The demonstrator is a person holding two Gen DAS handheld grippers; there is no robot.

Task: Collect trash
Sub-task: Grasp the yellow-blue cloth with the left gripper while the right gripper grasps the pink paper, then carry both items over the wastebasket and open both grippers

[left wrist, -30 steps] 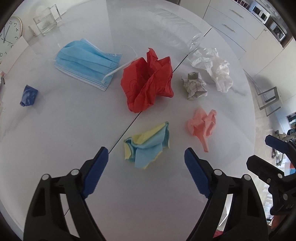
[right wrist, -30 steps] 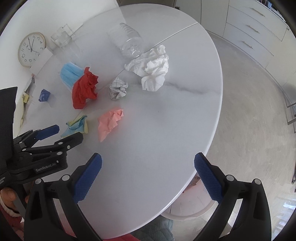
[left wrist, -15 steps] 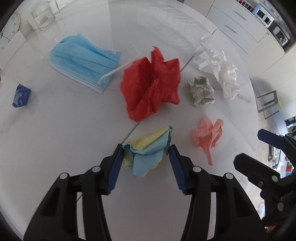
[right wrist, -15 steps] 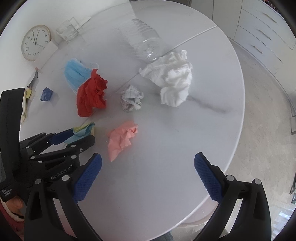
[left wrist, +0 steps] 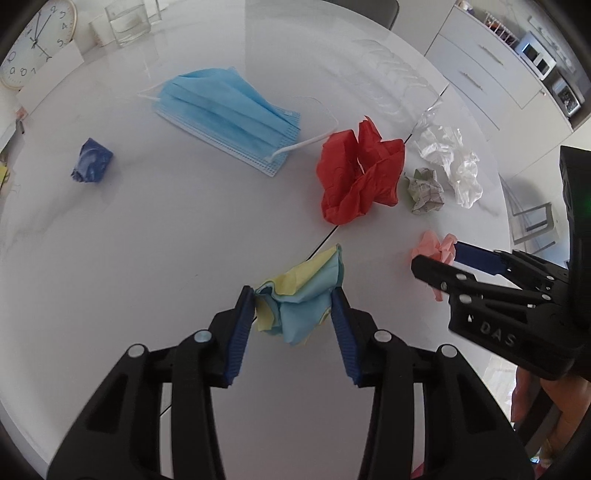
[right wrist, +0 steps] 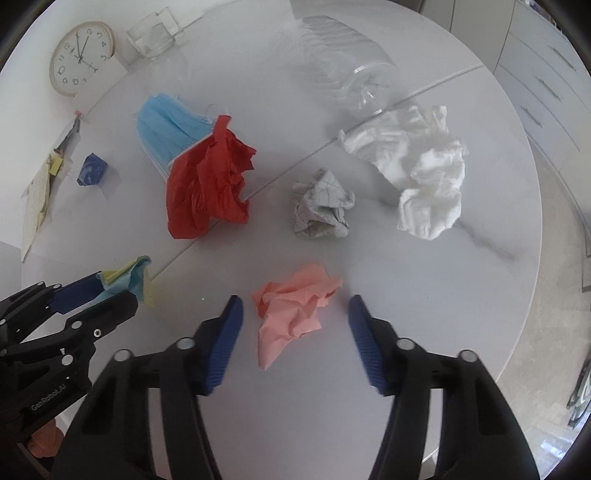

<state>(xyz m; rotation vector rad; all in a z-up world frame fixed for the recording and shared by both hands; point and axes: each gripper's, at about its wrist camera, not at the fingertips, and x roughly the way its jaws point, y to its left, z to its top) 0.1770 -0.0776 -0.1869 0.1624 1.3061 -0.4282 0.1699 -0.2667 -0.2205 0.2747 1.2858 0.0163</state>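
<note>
My left gripper (left wrist: pixel 295 299) is shut on a crumpled yellow and blue paper (left wrist: pixel 299 295), which also shows in the right wrist view (right wrist: pixel 127 280). My right gripper (right wrist: pixel 295 306) is open with its jaws on either side of a crumpled pink paper (right wrist: pixel 295 314) on the white round table (right wrist: pixel 424 295), not touching it. The pink paper also shows in the left wrist view (left wrist: pixel 434 251). Farther off lie a crumpled red paper (right wrist: pixel 207 188), a blue face mask (left wrist: pixel 225 114), a grey printed paper ball (right wrist: pixel 321 210), a white tissue (right wrist: pixel 421 173) and a small dark blue wad (left wrist: pixel 90 160).
A clear plastic bottle (right wrist: pixel 351 85) lies at the far side of the table. A wall clock (right wrist: pixel 79 57) and a glass container (right wrist: pixel 155 31) stand at the back left. Papers (right wrist: pixel 37 199) lie at the left edge. White drawers (left wrist: pixel 480 74) are beyond the table.
My left gripper has closed onto the yellow and blue paper. My right gripper has moved in over the pink paper and narrowed its opening around it.
</note>
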